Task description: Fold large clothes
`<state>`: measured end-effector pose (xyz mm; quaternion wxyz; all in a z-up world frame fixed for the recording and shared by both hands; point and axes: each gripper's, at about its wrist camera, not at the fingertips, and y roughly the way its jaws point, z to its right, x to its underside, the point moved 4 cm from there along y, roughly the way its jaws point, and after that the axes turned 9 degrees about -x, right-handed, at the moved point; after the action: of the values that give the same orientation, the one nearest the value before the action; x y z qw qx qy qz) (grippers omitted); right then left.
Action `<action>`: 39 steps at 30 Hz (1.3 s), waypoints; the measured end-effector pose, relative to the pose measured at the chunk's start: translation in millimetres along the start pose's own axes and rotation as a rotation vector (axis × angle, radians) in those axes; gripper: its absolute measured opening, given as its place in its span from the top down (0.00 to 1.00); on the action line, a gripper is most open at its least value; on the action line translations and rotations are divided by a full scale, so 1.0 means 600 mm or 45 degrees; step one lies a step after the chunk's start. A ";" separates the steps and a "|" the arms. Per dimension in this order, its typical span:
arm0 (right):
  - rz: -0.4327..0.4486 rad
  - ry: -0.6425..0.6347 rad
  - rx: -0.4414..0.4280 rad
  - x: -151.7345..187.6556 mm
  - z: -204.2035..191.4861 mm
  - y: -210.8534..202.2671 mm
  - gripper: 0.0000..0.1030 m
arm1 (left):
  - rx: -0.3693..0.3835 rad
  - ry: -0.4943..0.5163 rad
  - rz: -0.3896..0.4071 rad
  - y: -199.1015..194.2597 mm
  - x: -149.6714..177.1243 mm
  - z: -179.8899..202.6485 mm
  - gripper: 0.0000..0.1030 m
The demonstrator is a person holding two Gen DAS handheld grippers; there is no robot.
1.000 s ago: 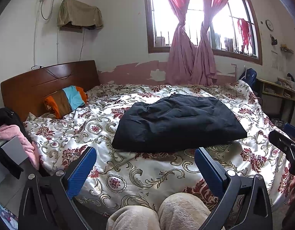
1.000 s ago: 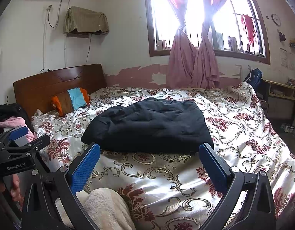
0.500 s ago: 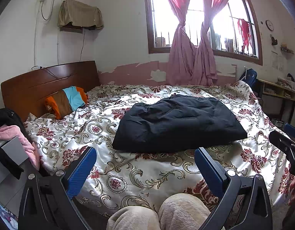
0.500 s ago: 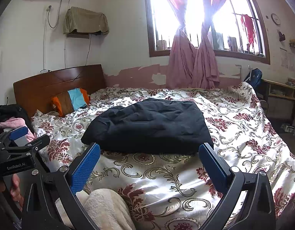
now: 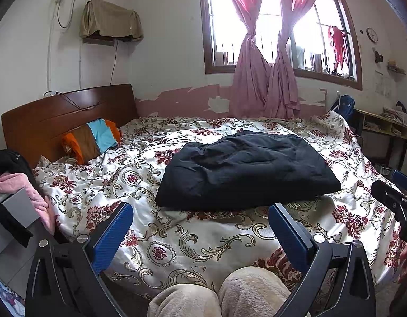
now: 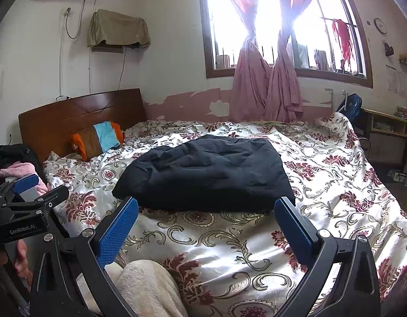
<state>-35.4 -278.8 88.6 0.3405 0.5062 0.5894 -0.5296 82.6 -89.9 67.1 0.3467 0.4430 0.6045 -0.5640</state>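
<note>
While both claws hang at the near edge of the bed (image 5: 177,240), a dark navy padded garment (image 5: 245,169) lies folded into a broad bundle in the middle of the flowered bedspread. The left claw (image 5: 200,227) is spread wide and holds nothing; the garment sits beyond its blue fingers (image 5: 112,233), a little right of centre. The right claw (image 6: 206,224) is equally wide open and empty, with the garment (image 6: 206,171) straight ahead past its fingertips (image 6: 118,227), not touching them. The bundle's long axis runs side to side across the bed, its straight wider edge towards the claws and its narrower end towards the window. A striped pillow (image 5: 91,140) rests against the wooden headboard (image 5: 58,116) at left.
</note>
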 end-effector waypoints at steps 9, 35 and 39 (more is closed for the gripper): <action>0.002 0.002 0.000 -0.001 -0.001 -0.001 0.02 | 0.000 0.000 0.001 0.000 0.000 0.000 0.00; -0.011 0.010 -0.003 0.008 -0.012 -0.002 0.02 | 0.020 -0.014 -0.037 0.007 0.005 0.001 0.00; -0.011 0.013 0.002 0.009 -0.010 -0.003 0.02 | 0.018 -0.011 -0.037 0.007 0.006 0.003 0.00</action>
<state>-37.9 -271.5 85.3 0.3347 0.5066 0.5929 -0.5289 84.9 -91.2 62.0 0.3380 0.4341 0.6054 -0.5752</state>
